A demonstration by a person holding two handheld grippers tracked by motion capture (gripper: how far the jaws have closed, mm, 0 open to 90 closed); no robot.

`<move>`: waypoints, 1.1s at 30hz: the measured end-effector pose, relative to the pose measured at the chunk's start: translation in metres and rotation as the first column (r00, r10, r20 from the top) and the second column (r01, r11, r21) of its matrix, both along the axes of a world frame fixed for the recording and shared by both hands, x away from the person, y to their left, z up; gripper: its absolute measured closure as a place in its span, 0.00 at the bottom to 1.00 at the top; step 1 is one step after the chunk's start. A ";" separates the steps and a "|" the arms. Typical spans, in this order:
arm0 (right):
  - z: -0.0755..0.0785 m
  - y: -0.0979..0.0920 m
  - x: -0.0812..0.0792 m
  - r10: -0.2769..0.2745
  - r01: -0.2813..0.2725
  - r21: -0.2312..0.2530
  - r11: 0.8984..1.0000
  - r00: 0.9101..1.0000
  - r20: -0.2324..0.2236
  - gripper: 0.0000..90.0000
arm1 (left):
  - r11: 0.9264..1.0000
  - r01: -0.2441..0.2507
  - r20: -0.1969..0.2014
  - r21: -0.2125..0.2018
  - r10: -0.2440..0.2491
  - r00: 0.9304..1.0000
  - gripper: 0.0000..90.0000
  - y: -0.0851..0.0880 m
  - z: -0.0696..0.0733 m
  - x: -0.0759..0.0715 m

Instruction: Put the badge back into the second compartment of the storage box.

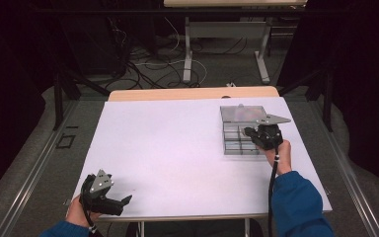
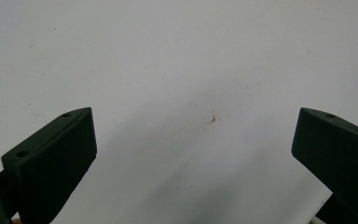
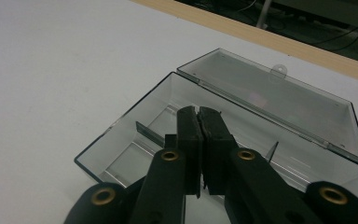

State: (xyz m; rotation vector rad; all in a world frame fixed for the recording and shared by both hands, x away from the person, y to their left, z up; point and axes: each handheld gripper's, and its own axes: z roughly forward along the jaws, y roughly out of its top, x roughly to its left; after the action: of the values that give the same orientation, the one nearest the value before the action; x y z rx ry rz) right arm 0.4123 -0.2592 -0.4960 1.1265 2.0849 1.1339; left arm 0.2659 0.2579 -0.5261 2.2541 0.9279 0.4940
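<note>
Left gripper [image 1: 127, 200] sat nearest, at 7 o'clock on the table [image 1: 168, 158], jaws spread wide with nothing between them. Right gripper [image 3: 198, 112] was clenched tight, holding nothing, tips inside the open clear box [image 3: 121, 140] at 2 o'clock. Box compartments looked empty; lid [image 3: 279, 100] lay flat behind. Step looked like probing or nudging the box; next move likely needs the jaws withdrawn or opened.

Black two-jaw grippers, left [image 1: 126, 200] and right [image 1: 247, 131], grey three-cornered top plates (screwed), brass-ringed pivots, black trailing cables; blue sleeves [image 1: 298, 205].
</note>
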 end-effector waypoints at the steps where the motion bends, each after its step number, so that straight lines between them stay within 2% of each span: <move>1: -0.001 -0.001 0.000 -0.011 0.011 -0.002 1.000 1.000 -0.007 0.98 | 1.000 0.000 0.000 0.000 0.000 1.000 0.00 0.000 0.000 0.000; 14: -0.013 -0.014 0.013 -0.077 0.076 -0.018 0.997 0.997 -0.021 0.98 | 1.000 0.000 -0.001 0.004 0.000 1.000 0.00 0.000 0.000 0.000; 15: -0.013 -0.014 0.013 -0.084 0.083 -0.026 0.996 0.996 -0.034 0.98 | 1.000 0.000 -0.001 0.004 0.000 1.000 0.00 0.000 0.000 0.000; 33: -0.025 -0.015 0.023 -0.122 0.119 -0.072 0.990 0.991 -0.047 0.97 | 1.000 0.005 -0.001 0.002 -0.005 1.000 0.00 0.000 0.000 0.000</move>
State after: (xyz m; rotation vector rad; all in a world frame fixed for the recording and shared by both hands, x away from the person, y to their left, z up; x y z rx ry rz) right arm 0.4351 -0.2745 -0.5207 1.2420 2.0478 0.9789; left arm 0.2662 0.2576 -0.5264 2.2576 0.9226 0.4924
